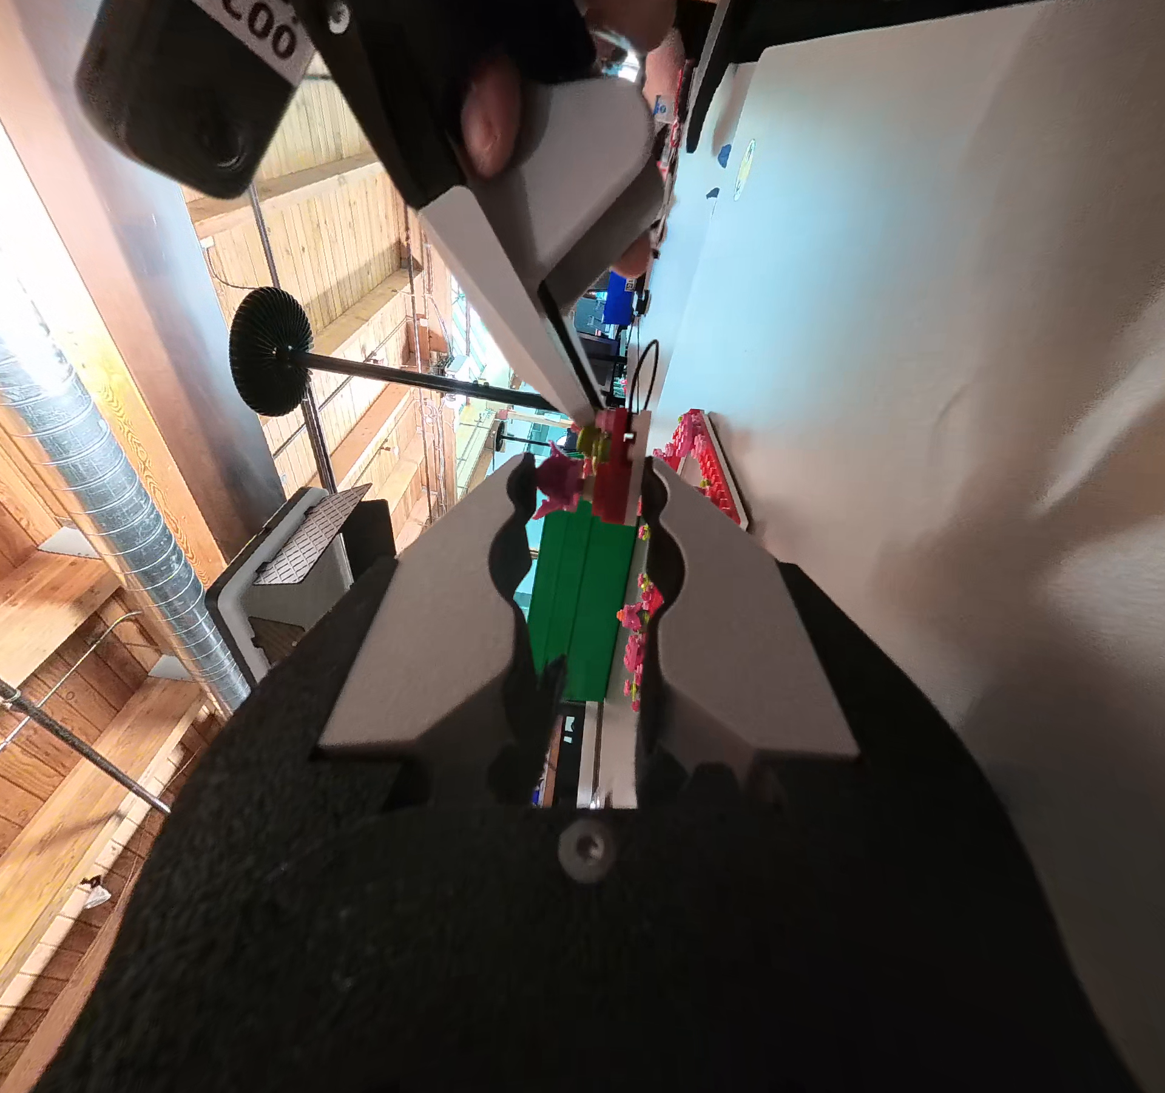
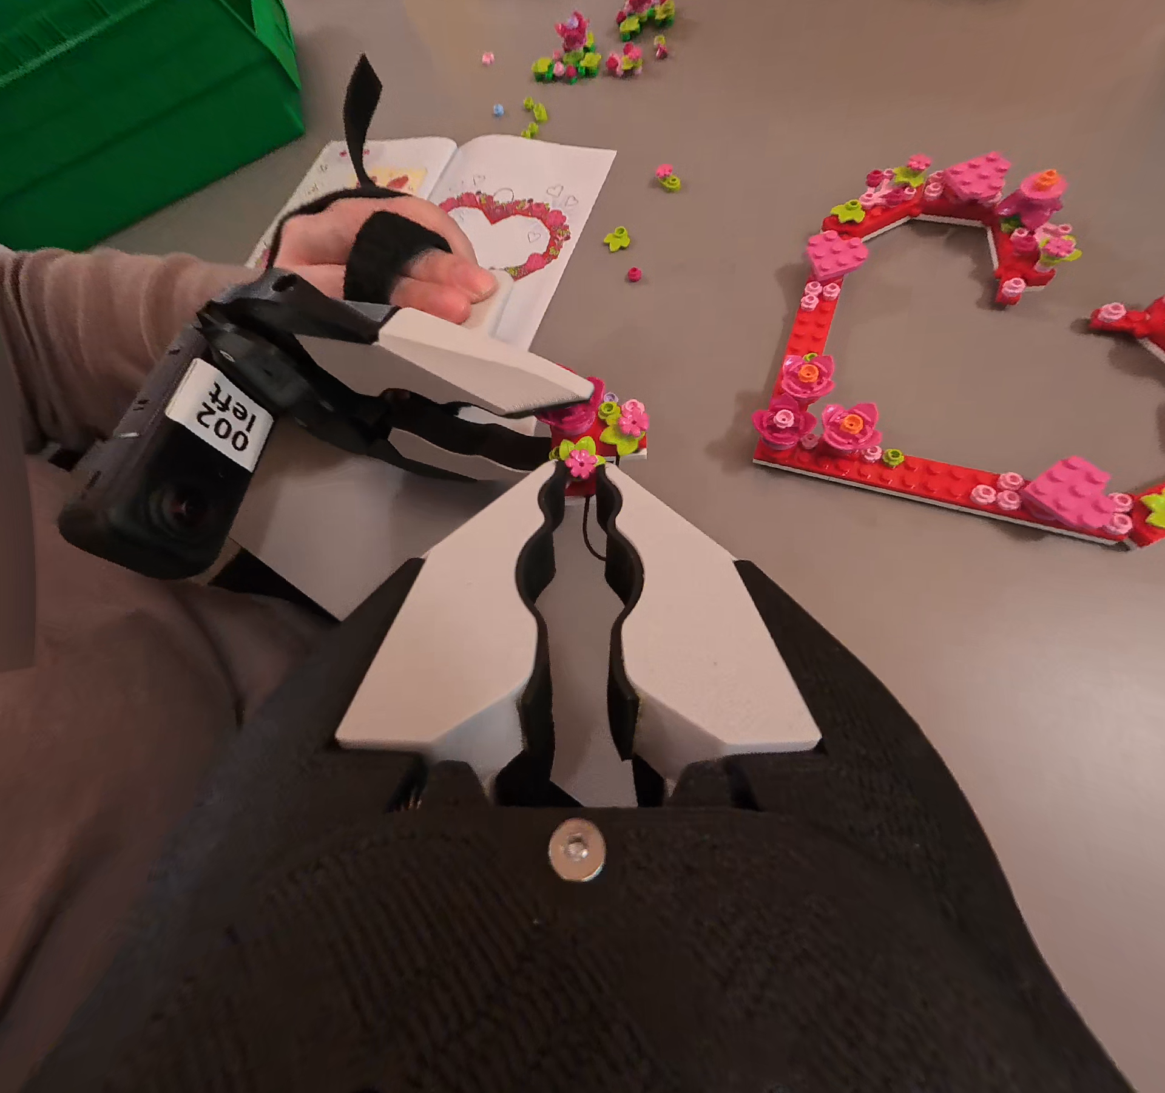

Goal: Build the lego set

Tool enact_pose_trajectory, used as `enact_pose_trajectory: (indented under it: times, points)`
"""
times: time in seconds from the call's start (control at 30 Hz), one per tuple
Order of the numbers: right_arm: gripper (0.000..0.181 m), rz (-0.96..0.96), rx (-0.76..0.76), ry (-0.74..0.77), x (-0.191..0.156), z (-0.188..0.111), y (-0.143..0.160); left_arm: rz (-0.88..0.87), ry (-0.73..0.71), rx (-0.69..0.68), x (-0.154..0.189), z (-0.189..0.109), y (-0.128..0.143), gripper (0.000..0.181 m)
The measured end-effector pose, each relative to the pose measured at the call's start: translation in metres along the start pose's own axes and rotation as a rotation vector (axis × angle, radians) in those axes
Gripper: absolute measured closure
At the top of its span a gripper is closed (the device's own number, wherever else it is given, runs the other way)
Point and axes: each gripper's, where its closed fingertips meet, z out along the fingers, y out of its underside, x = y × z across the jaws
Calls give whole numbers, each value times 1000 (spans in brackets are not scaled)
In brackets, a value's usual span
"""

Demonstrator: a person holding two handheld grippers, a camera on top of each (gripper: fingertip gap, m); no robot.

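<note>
Above the desk (image 2: pixel 882 653), the left gripper (image 2: pixel 555 426) clamps a small red flowered segment (image 2: pixel 621 432) from its left, while the right gripper (image 2: pixel 580 482), fingers closed, pinches a pink flower (image 2: pixel 580 462) on the segment's near edge; the unfinished heart frame (image 2: pixel 813 319) lies well to the right.

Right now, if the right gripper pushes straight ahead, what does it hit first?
The small flowered red piece already at the tips of the right gripper. Just beyond it sits the left gripper, gripping the same piece from the side. Depth between them is unclear.
</note>
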Motion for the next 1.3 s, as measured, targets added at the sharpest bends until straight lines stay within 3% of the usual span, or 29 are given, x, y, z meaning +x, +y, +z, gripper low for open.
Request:
enact_pose_trajectory:
  times: [0.43,0.6,0.8,0.9,1.1,1.3]
  points:
    - [174,-217,-151,65,0,-2,-1,20,-16,0,-2,0,-1,151]
    - [174,-257,-186,71,-7,-6,-14,29,-69,4,-21,-3,-1,151]
    - [173,-357,-228,60,-25,-17,-64,52,-117,-22,-76,-13,8,151]
    - [174,-461,-227,59,-39,-17,-107,36,-120,-84,-117,-26,24,151]
    - [174,-568,-218,-93,-94,-7,-183,8,-170,-180,-192,-81,46,151]
    - [174,-635,-228,-241,-151,-9,-222,-20,-183,-193,-233,-137,37,151]
